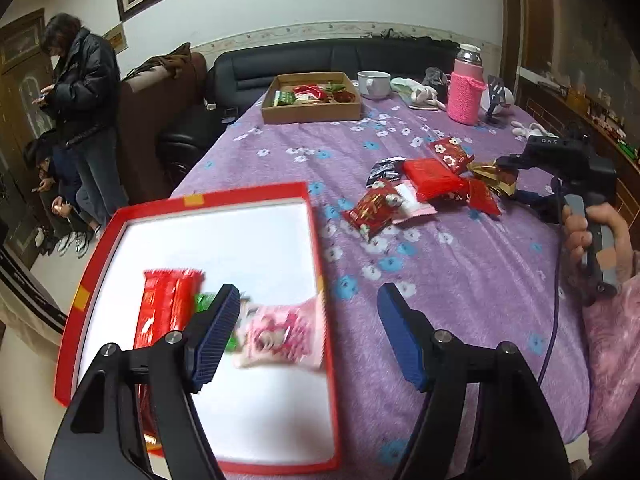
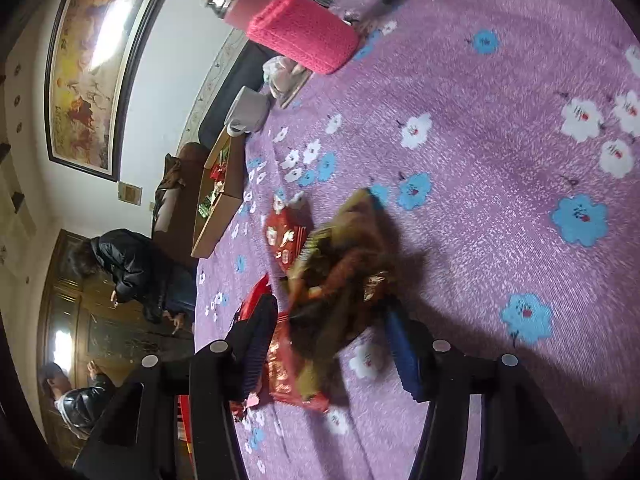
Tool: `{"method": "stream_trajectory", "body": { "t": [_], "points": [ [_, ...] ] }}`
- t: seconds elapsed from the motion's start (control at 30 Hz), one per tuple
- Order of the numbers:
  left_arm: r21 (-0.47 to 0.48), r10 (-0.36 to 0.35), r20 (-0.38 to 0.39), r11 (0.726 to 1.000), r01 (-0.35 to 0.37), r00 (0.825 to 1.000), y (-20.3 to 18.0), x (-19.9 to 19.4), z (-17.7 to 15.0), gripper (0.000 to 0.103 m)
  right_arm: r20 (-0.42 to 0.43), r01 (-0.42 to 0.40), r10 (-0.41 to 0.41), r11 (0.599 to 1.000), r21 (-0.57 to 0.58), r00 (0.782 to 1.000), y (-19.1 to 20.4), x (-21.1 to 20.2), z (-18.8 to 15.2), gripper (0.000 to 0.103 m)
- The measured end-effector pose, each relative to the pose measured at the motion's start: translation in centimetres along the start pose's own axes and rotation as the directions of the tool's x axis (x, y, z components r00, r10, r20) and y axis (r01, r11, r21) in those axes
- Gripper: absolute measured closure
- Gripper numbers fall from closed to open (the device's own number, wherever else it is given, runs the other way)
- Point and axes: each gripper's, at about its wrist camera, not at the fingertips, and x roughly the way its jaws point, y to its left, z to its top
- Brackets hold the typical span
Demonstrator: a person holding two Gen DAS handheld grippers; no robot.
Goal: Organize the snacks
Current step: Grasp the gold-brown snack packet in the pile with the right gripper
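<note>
Left gripper [image 1: 310,330] half open, nothing between the jaws, hanging over the near right part of the red tray [image 1: 316,232]. Just under and ahead of its left finger [image 1: 216,336]: a pink packet [image 1: 280,330], a green one [image 1: 206,302] and a long red packet [image 1: 168,306], already in the tray.

Loose pile of snacks [image 1: 424,188] well ahead and to the right of that gripper, on the purple surface [image 1: 460,280].

Right gripper [image 2: 326,354] far nearer: pile straight ahead, a gold-brown packet [image 2: 344,276] blurred between the half-open jaws. Pads apparently not pressing; too smeared to be sure. Red wrapper [image 2: 282,368] by the left finger.

Gold packet's long axis roughly along the pointing line, by judgement. Next grasp probably the right gripper's; tray off to its left.
</note>
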Motion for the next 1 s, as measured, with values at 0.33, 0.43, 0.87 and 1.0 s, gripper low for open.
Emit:
{"method": "stream_trajectory", "body": {
  "t": [0.33, 0.43, 0.87, 1.0],
  "points": [
    [0.139, 0.003, 0.015, 0.99, -0.005, 1.0, -3.9, 3.1, 4.9, 0.032, 0.013, -0.035, 0.036, 0.997, -0.065, 0.999, 0.1, -1.3, 0.6, 0.084],
    [0.191, 0.009, -0.012, 0.982, -0.006, 1.0, -4.8, 4.7, 5.7, 0.032, 0.002, -0.053, 0.053, 0.998, -0.041, 0.999, -0.1, -1.7, 0.7, 0.085],
    [0.264, 0.005, -0.148, 0.964, 0.034, 0.989, -7.4, 11.3, 7.5, 0.032, 0.007, -0.129, 0.129, 0.992, 0.013, 0.992, -0.8, -2.8, 0.8, 0.085],
    [0.24, -0.008, -0.184, 0.969, 0.053, 0.983, -7.0, 12.7, 7.5, 0.032, 0.005, -0.132, 0.132, 0.991, 0.015, 0.991, -0.8, -2.8, 0.9, 0.085]
  ]
}}
